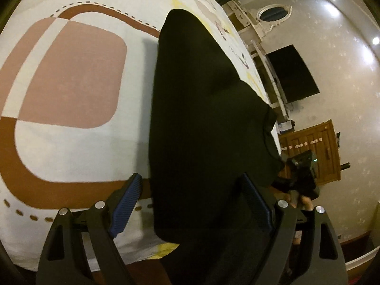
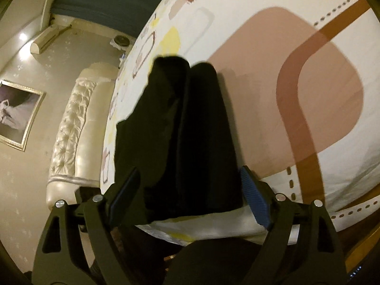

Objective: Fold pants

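Note:
Black pants (image 1: 201, 109) lie flat on a bed sheet (image 1: 71, 71) printed with white, pink and brown shapes. In the right wrist view the pants (image 2: 185, 128) show two legs side by side, running away from the bed's near edge. My left gripper (image 1: 190, 180) hangs open over the near end of the pants, one blue pad (image 1: 125, 209) over the sheet and the other over the cloth. My right gripper (image 2: 190, 173) is open too. The fabric lies between its fingers, and the pads do not press it. Its body and a hand (image 1: 305, 201) show at the pants' right edge.
The bed's near edge (image 2: 213, 230) runs just under my right gripper. A tufted cream headboard (image 2: 71, 123) and a framed picture (image 2: 16, 116) stand to the left. A black screen (image 1: 292, 73) and a wooden cabinet (image 1: 315, 152) stand beyond the bed's far side.

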{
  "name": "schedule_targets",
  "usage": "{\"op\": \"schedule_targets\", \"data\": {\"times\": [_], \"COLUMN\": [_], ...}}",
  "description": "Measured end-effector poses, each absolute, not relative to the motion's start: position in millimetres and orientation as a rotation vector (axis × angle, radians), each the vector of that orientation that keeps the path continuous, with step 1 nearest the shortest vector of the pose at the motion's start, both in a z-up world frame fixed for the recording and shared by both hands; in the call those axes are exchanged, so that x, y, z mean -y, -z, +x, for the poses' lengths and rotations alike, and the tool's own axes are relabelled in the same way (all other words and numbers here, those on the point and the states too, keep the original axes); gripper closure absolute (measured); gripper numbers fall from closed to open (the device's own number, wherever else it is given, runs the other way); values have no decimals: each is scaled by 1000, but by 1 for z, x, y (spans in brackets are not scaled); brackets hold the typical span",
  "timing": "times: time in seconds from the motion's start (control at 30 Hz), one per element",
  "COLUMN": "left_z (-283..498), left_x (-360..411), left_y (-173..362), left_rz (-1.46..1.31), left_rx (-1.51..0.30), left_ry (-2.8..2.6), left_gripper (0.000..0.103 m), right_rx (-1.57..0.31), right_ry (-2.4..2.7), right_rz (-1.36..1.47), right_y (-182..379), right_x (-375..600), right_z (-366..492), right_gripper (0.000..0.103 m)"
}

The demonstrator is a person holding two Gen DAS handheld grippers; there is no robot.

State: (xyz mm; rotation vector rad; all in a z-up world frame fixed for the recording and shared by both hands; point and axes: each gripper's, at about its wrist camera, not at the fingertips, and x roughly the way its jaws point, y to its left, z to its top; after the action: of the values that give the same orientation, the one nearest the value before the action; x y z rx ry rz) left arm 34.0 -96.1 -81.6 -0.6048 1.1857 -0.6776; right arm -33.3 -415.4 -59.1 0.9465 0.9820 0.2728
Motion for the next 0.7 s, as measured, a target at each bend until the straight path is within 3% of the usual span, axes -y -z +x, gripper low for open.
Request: {"op": "schedule_targets", "data": {"times": [0.13,0.17,0.23,0.27,0.3,0.4,0.7], "left_z": [37,38,39,39,38,37,33], "left_x": [99,102,106,109,109,111,109], "left_y": [82,82,83,83,83,79,63], "left_rz": [-636,-633,-600,-588,-579,-544,-471], "left_rx": [-1177,-1174,-1188,-1193,-1195,-1195,-1184], "left_ry": [700,703,679,671,666,644,597], "left_gripper": [20,29,40,43,48,56,64], "right_rx": [-989,-982,-982,-987,-996,-993,-965], "right_ry": [-301,-308,-305,-292,-275,-282,-286], "right_rz": [964,968,964,954,938,941,890], "right_y": [70,71,71,72,72,73,58], "right_x": [410,410,411,411,411,411,398], "right_z": [-35,-37,-37,-38,-39,-41,-41], "right_gripper": [18,19,30,44,51,61,68]}}
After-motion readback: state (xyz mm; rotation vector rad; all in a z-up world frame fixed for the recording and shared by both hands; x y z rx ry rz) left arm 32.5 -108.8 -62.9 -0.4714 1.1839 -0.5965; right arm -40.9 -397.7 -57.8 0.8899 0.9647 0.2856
